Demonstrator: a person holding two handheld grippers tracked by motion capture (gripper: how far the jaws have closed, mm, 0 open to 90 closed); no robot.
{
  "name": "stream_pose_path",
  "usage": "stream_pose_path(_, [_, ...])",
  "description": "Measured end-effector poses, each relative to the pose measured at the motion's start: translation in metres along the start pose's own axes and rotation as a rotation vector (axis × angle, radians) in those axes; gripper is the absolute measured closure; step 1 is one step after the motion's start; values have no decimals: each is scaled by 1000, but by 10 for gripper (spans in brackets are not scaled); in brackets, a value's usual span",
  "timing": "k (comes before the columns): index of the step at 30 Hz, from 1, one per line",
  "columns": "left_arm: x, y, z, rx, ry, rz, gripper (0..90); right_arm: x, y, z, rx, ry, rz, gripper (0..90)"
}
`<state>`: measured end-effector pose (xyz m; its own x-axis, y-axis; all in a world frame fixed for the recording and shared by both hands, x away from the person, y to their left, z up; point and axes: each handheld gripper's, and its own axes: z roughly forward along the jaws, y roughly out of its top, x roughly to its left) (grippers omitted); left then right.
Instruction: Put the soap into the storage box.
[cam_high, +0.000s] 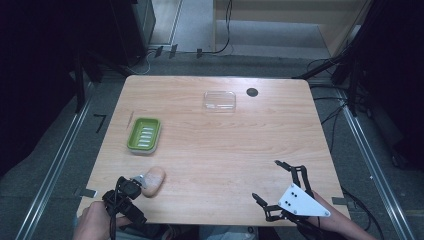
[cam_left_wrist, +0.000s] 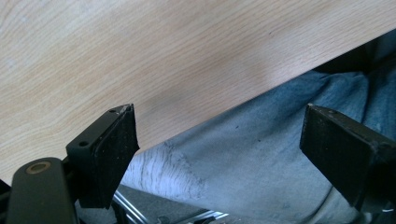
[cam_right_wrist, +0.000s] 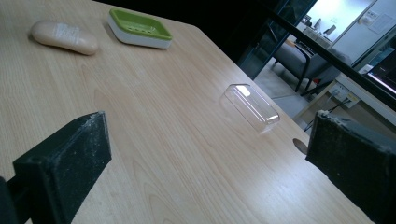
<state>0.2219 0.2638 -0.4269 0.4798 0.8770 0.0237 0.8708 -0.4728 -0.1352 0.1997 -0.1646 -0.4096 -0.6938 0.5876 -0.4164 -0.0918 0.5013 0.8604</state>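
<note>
A pale tan soap bar (cam_high: 153, 181) (cam_right_wrist: 64, 37) lies near the table's front left. Behind it stands a green soap dish (cam_high: 144, 135) (cam_right_wrist: 139, 29) with a white base. A clear plastic lid (cam_high: 219, 100) (cam_right_wrist: 251, 107) rests at the far middle. My left gripper (cam_high: 127, 196) (cam_left_wrist: 219, 126) sits at the front left edge, just left of the soap; its jaws stand open over the table edge and a person's jeans, with nothing between them. My right gripper (cam_high: 266, 180) (cam_right_wrist: 215, 140) hovers at the front right, open wide and empty, facing the lid.
The wooden table (cam_high: 215, 150) has a small dark round hole (cam_high: 252, 92) (cam_right_wrist: 301, 145) to the right of the lid. Cables and metal rails run on the floor around the table. A chair and a lit room lie beyond the far edge in the right gripper view.
</note>
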Motion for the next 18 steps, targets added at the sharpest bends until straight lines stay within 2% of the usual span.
stream_pose_path(4, [1, 0, -2, -13, -5, -11, 115, 0, 0, 2, 3, 9, -10, 0])
stream_pose_path(7, [0, 0, -4, -15, -2, -12, 108, -1, 0, 1, 0, 3, 1, 0])
stream_pose_path(15, [-5, 7, -15, -53, -12, 7, 107, 0, 0, 1, 6, 3, -5, 0])
stream_pose_path(18, [-6, 10, -17, -51, -9, 12, 106, 0, 0, 2, 6, 4, -7, 0])
